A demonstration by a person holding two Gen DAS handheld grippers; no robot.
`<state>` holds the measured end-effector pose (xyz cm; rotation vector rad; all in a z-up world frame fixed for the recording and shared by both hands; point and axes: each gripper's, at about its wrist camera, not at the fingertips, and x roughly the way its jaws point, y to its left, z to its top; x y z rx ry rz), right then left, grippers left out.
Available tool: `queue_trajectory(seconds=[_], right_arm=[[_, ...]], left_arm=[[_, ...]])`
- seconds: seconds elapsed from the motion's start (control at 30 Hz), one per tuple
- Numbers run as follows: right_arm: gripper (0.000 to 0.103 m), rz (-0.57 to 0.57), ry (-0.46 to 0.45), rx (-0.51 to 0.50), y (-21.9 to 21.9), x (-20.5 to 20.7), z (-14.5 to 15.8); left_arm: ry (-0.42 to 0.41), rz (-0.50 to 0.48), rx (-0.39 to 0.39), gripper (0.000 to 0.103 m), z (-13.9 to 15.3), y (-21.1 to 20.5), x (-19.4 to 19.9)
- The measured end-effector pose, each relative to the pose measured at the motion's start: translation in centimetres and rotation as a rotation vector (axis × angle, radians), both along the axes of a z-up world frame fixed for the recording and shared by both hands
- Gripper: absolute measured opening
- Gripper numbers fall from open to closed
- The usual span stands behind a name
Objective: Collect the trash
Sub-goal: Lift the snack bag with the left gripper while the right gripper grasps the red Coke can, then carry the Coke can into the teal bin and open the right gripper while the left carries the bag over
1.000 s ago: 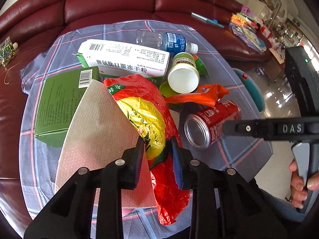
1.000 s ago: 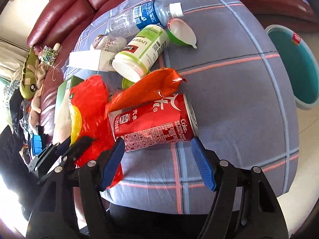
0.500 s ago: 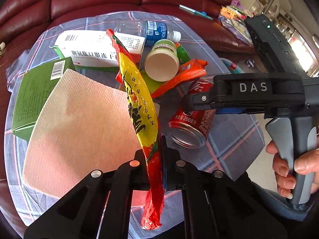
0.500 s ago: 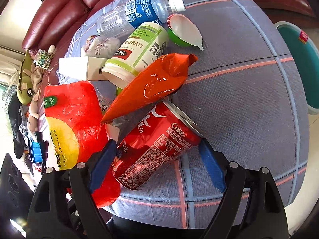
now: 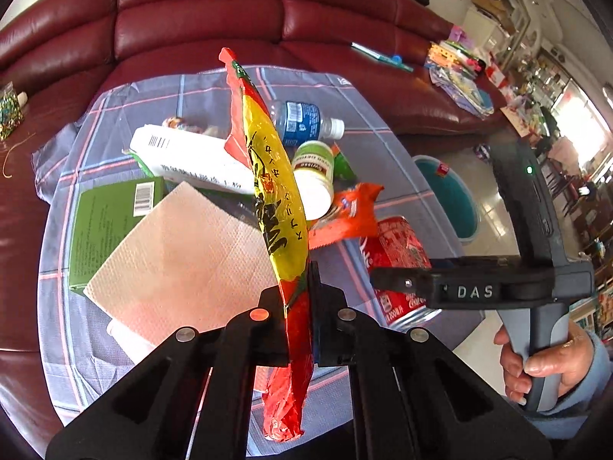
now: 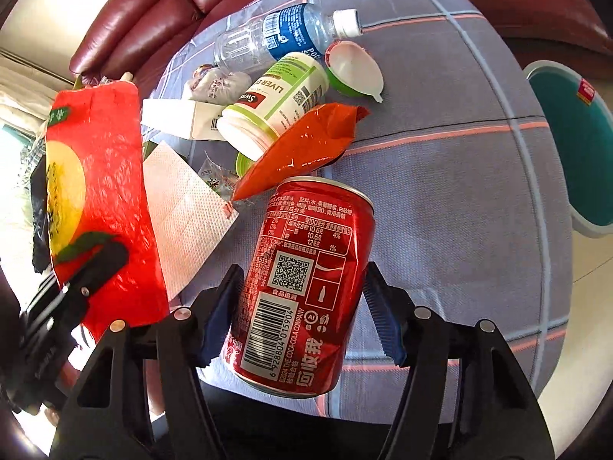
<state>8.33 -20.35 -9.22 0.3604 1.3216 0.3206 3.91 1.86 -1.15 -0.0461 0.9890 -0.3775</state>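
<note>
My left gripper (image 5: 300,299) is shut on a red and yellow snack bag (image 5: 277,199) and holds it upright above the table; the bag also shows in the right wrist view (image 6: 95,199). My right gripper (image 6: 302,287) has its jaws around a red cola can (image 6: 306,280) and both pads touch its sides; the can is lifted and tilted. The can also shows in the left wrist view (image 5: 398,257). A teal trash bin (image 6: 571,145) stands on the floor right of the table (image 6: 459,176).
On the table lie an orange wrapper (image 6: 302,149), a white supplement bottle (image 6: 276,103), a green lid (image 6: 352,69), a water bottle (image 6: 283,34), a white box (image 5: 187,157), a green box (image 5: 103,222) and a paper napkin (image 5: 184,257). A red sofa (image 5: 230,11) stands behind.
My left gripper has closed on the snack bag and lifted it upright. My right gripper has moved in around the cola can, closed on it and tipped it up off the cloth.
</note>
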Motion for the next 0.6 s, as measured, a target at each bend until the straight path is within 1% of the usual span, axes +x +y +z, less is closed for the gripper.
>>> queue_trajectory(seconds=[0.13, 0.23, 0.33, 0.43, 0.53, 0.6], right_arm=[[0.061, -0.004, -0.046, 0.002, -2.2, -1.4, 1.8], [0.061, -0.049, -0.098, -0.006, -4.9, -1.5, 3.7], [0.061, -0.120, -0.138, -0.016, -9.4, -1.4, 5.2], [0.061, -0.201, -0.164, -0.030, -14.4, -1.2, 6.0], [0.061, -0.278, -0.161, -0.069, -19.8, -0.1, 5.6], [0.061, -0.321, -0.137, -0.081, -23.4, 0.9, 4.6]], left_arm=[[-0.052, -0.037, 0.004, 0.006, 2.2, -1.9, 0.0], [-0.060, -0.091, 0.015, 0.006, 2.9, -4.6, 0.7], [-0.057, -0.149, 0.012, 0.006, 3.1, -8.0, 1.7], [-0.054, -0.208, 0.027, 0.006, 3.1, -11.9, 2.9], [-0.052, -0.258, 0.043, 0.006, 2.8, -15.8, 4.1], [-0.044, -0.282, 0.046, 0.006, 2.4, -18.2, 5.1]])
